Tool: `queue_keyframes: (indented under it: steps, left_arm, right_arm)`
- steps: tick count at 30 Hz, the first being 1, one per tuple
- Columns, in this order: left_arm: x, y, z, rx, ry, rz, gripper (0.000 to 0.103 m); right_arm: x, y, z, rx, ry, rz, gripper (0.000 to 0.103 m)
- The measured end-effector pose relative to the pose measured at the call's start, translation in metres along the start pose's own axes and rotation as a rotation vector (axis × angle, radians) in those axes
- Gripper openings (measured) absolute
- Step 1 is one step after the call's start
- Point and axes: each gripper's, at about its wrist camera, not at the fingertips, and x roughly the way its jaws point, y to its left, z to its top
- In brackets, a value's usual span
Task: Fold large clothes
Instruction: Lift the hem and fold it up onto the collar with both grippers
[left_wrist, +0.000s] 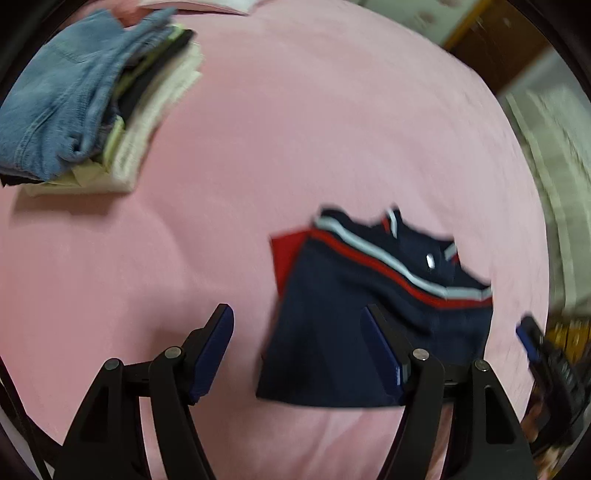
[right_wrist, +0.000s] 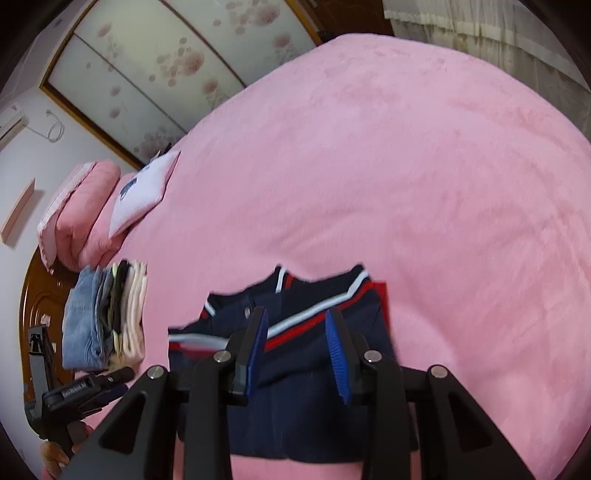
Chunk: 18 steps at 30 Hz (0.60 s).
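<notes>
A folded navy garment (left_wrist: 332, 314) with red and white stripes lies on the pink bed (left_wrist: 295, 129). My left gripper (left_wrist: 299, 350) is open and empty above the garment's left edge. In the right wrist view the same garment (right_wrist: 295, 406) lies under my right gripper (right_wrist: 295, 343), which is open and hovers just over it. The right gripper's tip shows at the right edge of the left wrist view (left_wrist: 532, 339), and the left gripper shows at the lower left of the right wrist view (right_wrist: 85, 391).
A stack of folded clothes with blue jeans on top (left_wrist: 85, 107) sits at the far left of the bed; it also shows in the right wrist view (right_wrist: 103, 317). Pink pillows (right_wrist: 81, 214) and a white cushion (right_wrist: 144, 192) lie by the wooden headboard (right_wrist: 40, 295). The bed's edge (left_wrist: 532, 236) is at the right.
</notes>
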Motion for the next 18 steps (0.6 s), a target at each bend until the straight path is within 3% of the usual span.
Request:
queue_keyframes:
  steps: [4,6,10,13,18]
  left_arm:
    - [0.012,-0.022,-0.017,0.064,0.044,-0.047,0.070]
    - [0.022,-0.033,-0.020,0.073,0.076,-0.077,0.069]
    - [0.046,-0.055,-0.021,0.116,0.139,-0.120,0.068]
    - [0.065,-0.069,-0.019,0.156,0.180,-0.132,0.068]
    - [0.083,-0.087,-0.009,0.196,0.180,-0.128,0.068]
  right_arm:
    - [0.010,0.005,-0.014,-0.036,0.053,-0.005,0.032]
    - [0.021,0.008,-0.023,-0.058,0.121,0.007,0.032]
    - [0.048,0.019,-0.042,-0.120,0.253,0.067,0.014]
    - [0.068,0.027,-0.054,-0.172,0.318,0.123,0.009]
    - [0.100,0.041,-0.056,-0.300,0.340,0.103,0.009]
